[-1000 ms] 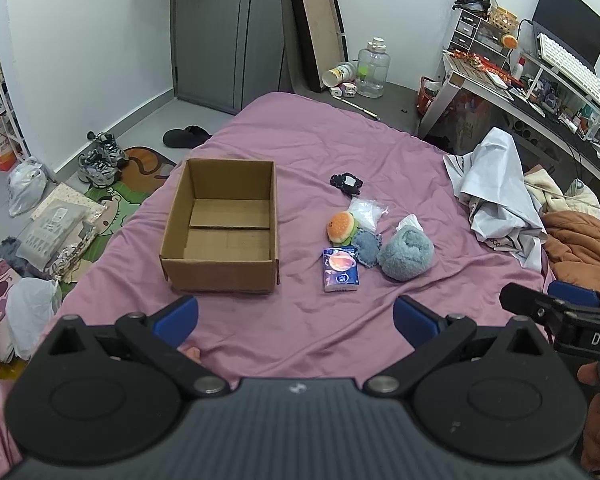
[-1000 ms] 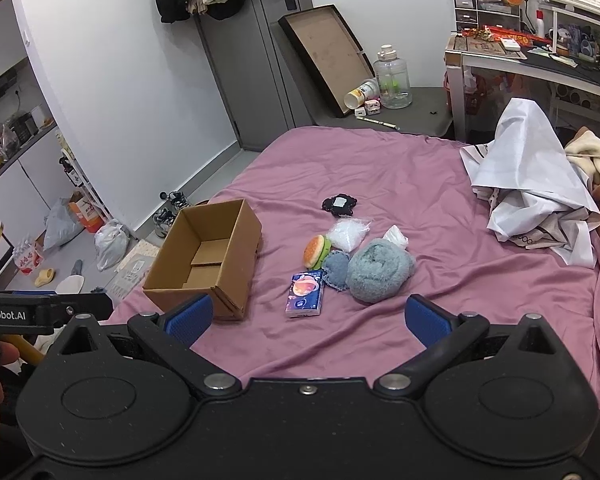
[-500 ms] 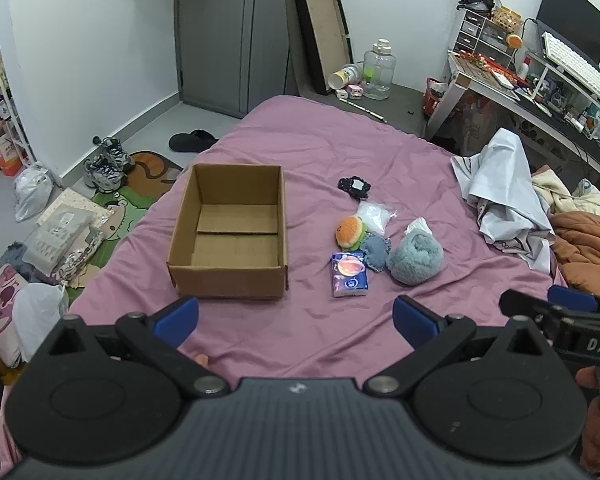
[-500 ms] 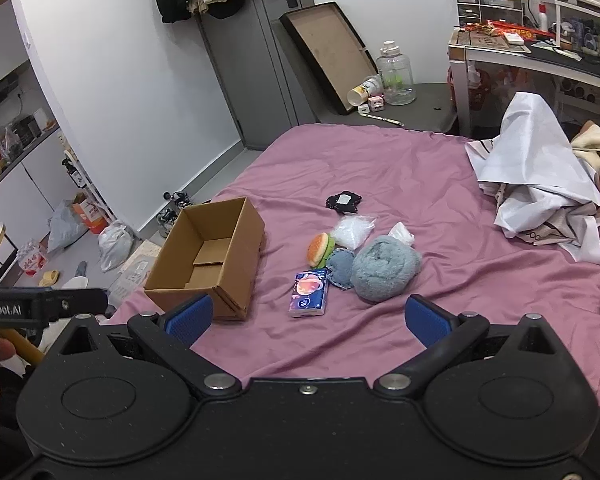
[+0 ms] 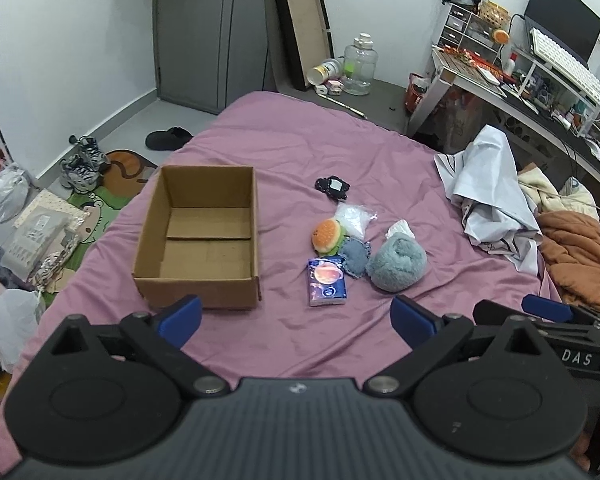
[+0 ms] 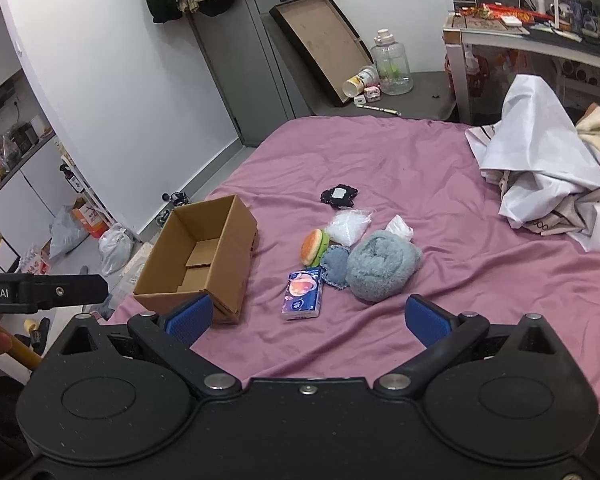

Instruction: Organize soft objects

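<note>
While both hand-held tools hang above the near edge of the bed, neither one touches anything. The left gripper [image 5: 296,316] has its blue-padded fingers spread wide apart with nothing between them, and the right gripper [image 6: 308,316] is also spread wide and holds nothing.

On the pink bedsheet [image 5: 300,152] stands an open brown cardboard box [image 5: 204,236], upright, with nothing inside it. To the right of the box, well apart from it, the soft things lie in a small group: a plush hamburger toy with orange bun and green layer [image 5: 329,236], a round blue-grey knitted pad [image 5: 355,258] touching it, a rolled fluffy teal towel [image 5: 396,266] just beside the pad, and a blue and pink tissue packet [image 5: 327,281] in front of them. A clear plastic bag with white filling [image 5: 354,218] lies behind the hamburger, and a small black lace piece [image 5: 332,187] lies farther back, apart from the group. A crumpled white cloth [image 5: 492,196] rests at the right side of the bed.
</note>
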`<act>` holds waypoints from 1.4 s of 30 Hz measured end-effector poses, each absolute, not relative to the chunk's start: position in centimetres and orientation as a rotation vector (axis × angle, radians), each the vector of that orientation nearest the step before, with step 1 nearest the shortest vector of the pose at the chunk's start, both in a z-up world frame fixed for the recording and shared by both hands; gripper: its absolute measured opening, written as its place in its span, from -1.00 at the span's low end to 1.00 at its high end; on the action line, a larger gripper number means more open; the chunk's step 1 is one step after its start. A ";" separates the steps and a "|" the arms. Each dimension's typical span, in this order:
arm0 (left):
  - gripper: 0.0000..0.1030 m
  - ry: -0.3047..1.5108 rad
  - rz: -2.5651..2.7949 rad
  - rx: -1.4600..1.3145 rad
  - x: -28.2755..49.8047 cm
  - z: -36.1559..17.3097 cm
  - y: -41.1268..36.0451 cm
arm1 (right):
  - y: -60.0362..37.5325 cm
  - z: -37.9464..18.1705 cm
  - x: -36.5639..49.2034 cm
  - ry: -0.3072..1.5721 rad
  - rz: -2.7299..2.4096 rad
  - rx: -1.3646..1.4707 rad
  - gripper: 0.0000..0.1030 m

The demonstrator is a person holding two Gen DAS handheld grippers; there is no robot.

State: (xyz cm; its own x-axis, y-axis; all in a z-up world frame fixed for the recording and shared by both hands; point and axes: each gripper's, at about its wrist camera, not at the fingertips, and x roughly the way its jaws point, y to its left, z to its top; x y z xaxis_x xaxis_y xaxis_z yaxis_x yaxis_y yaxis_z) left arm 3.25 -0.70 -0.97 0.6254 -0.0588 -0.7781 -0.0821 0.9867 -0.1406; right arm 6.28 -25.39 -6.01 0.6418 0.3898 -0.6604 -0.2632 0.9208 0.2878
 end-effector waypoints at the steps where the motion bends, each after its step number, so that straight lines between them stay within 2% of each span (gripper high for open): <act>1: 0.96 0.898 0.009 -0.170 3.4 -1.2 -0.7 | -25.5 -6.2 6.5 0.792 0.374 0.173 1.00; 13: 0.87 0.844 -0.099 -0.157 7.2 -2.8 -3.1 | -28.7 -9.6 9.3 0.756 0.342 0.318 0.96; 20: 0.69 0.832 -0.140 -0.152 10.8 -5.3 -4.3 | -30.4 -12.0 11.4 0.735 0.303 0.398 0.82; 27: 0.52 0.854 -0.199 -0.136 14.1 -7.9 -5.2 | -31.8 -14.9 13.1 0.769 0.263 0.454 0.47; 30: 0.40 0.870 -0.209 -0.130 15.4 -8.9 -6.0 | -32.6 -15.9 13.8 0.763 0.245 0.495 0.42; 33: 0.38 0.892 -0.228 -0.133 16.7 -10.0 -7.0 | -32.9 -16.8 14.7 0.753 0.230 0.515 0.33; 37: 0.38 0.895 -0.221 -0.128 17.9 -11.3 -7.9 | -33.0 -17.7 15.5 0.733 0.229 0.538 0.30; 40: 0.23 0.906 -0.233 -0.166 18.6 -12.2 -8.2 | -33.5 -18.2 16.0 0.720 0.209 0.553 0.30; 42: 0.14 0.913 -0.230 -0.184 19.0 -12.7 -8.4 | -33.9 -18.8 16.5 0.729 0.200 0.586 0.22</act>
State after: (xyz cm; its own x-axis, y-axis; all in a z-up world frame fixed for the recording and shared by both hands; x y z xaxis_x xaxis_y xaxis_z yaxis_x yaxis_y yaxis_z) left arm 19.03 -8.38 -12.73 0.5894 -0.2745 -0.7598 0.1187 0.9597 -0.2547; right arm 16.49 -33.91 -18.80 0.7355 0.3690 -0.5682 0.0268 0.8222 0.5685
